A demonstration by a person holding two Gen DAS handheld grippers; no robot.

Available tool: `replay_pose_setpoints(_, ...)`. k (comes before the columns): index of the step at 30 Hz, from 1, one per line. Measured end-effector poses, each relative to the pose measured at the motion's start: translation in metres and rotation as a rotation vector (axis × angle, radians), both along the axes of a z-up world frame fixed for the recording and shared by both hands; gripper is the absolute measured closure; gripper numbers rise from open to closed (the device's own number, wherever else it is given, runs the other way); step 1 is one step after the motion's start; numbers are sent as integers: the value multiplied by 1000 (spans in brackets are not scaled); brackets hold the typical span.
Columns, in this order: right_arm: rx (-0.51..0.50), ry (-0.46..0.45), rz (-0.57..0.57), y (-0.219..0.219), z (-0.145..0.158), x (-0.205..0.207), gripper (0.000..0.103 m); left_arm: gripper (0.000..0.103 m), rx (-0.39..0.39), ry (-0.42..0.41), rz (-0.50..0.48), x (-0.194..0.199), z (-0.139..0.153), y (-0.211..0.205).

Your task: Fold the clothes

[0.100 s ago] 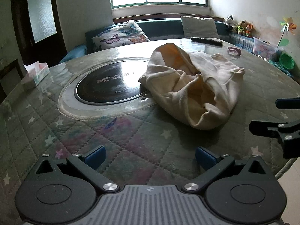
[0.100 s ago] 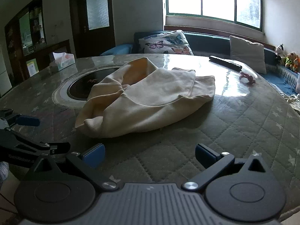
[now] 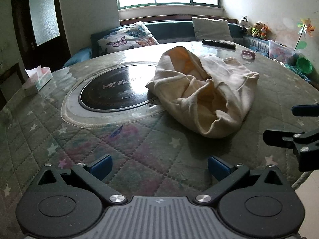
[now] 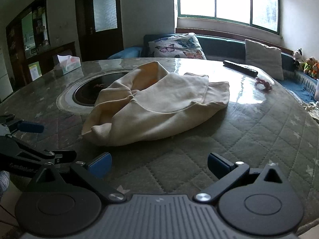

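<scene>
Nothing is seen shifted — both grippers (image 3: 158, 166) (image 4: 158, 165) gape empty; the crumpled garment (image 4: 159, 103) is yet to be spread.

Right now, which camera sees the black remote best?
The right wrist view. There the remote lies nearer on the far side of the table, behind the cream shirt, with its whole length clear. The left wrist view shows it too, but smaller and farther away.
</scene>
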State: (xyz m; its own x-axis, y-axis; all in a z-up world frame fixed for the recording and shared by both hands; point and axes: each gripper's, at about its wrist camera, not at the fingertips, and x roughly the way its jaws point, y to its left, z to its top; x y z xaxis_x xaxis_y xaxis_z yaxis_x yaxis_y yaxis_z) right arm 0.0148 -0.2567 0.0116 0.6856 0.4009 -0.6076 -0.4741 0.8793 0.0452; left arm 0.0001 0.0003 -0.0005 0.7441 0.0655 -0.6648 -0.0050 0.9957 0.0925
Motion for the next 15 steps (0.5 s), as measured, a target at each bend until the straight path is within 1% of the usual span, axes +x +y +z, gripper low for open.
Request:
replay_pose_setpoints(6,0,-6,-16,0,0,-2,0,0,2,4,1,-5,5,-4)
replay_pose_setpoints(15,-3,-4,-14,2,3,-4,0,0,2,4,-10,-3,2,-6)
